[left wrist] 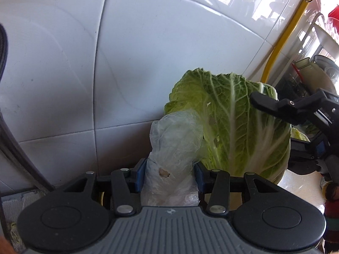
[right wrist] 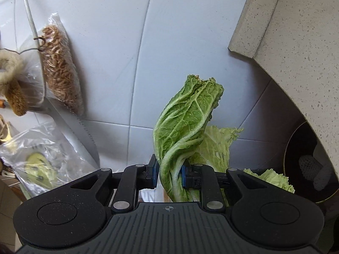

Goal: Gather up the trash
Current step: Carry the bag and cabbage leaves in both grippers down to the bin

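A plastic bag (left wrist: 171,148) sits left of the cabbage (left wrist: 239,127), both before the tiled wall (left wrist: 84,63).

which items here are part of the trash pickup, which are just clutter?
Job:
- plastic bag, in left gripper
- cabbage leaf, in right gripper

Lying about:
- bag of dried noodles
- yellow pipe
- wall tiles
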The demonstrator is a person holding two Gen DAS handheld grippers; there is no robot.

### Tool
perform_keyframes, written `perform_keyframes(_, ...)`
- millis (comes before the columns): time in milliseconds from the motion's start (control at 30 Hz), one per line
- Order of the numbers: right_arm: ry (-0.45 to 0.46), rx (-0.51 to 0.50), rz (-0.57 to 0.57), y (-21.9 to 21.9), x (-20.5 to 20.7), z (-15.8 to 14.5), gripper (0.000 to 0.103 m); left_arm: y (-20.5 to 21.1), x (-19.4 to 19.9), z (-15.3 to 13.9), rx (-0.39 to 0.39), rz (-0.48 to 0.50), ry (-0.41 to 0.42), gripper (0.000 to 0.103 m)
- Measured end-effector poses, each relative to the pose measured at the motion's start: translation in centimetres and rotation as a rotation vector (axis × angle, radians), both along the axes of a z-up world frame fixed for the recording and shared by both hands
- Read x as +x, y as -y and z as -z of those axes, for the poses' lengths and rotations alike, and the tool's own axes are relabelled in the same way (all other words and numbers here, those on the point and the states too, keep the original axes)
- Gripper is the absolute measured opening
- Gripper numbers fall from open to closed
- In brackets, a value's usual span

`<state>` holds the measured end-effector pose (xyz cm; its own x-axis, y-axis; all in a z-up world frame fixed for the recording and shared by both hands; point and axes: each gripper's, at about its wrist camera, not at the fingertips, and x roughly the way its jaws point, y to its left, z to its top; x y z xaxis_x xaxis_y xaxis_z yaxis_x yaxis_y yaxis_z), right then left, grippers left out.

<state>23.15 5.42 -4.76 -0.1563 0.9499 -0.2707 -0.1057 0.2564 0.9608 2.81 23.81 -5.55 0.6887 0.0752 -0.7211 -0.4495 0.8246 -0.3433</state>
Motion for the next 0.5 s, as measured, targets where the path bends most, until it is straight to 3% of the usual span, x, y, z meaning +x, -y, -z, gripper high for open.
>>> perform_keyframes(133,0.073,-0.080,-0.015,-0.8,-0.1,0.5,0.032,0.0,1.1,1.2,-0.005,-0.005,-0.037,0.042)
perform_keyframes(300,0.169,-0.177,-0.063,-2.5,-0.4,1.2,0.047,0.1,2.5,2.5,-0.015,0.012,-0.077,0.048)
perform_keyframes(500,0.171,-0.219,-0.081,-4.1,-0.5,2.1,0.059,-0.1,3.4,4.0,-0.023,0.013,-0.125,0.051)
